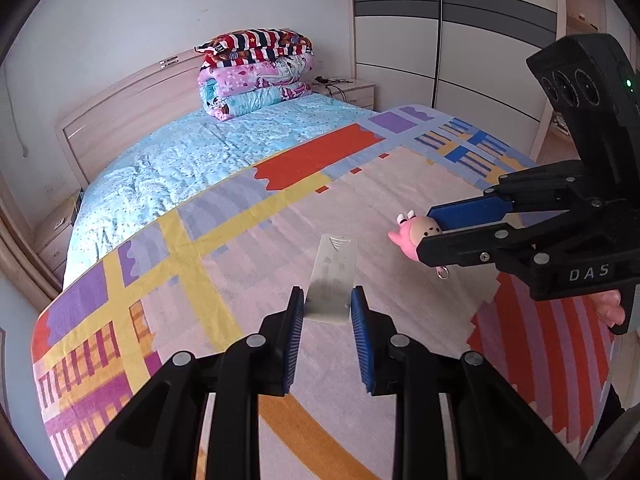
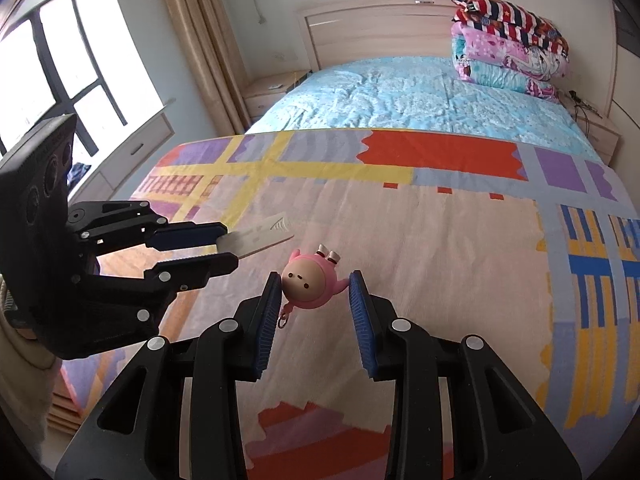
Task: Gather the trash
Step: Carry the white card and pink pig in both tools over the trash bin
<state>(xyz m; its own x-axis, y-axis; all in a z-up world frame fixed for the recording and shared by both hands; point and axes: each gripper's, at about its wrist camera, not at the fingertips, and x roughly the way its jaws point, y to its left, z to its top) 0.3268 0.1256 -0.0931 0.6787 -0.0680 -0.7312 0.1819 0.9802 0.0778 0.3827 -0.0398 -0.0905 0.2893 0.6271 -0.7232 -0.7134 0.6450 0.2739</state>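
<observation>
My left gripper [image 1: 327, 300] is shut on a flat white plastic card-like piece [image 1: 333, 276] and holds it above the bed. The same piece shows in the right wrist view [image 2: 260, 237], sticking out of the left gripper [image 2: 230, 246]. My right gripper [image 2: 314, 286] is shut on a small pink doll keychain [image 2: 310, 282] with a beige face and a metal ring hanging below. In the left wrist view the doll [image 1: 414, 234] sits between the fingers of the right gripper [image 1: 424, 230] at the right.
A bed with a colourful patterned blanket [image 2: 400, 240] and a blue quilt [image 2: 400, 92] fills both views. Folded quilts [image 1: 256, 72] are stacked by the headboard. A wardrobe [image 1: 460, 40] stands at the right, a window [image 2: 48, 60] at the left, with nightstands on both sides.
</observation>
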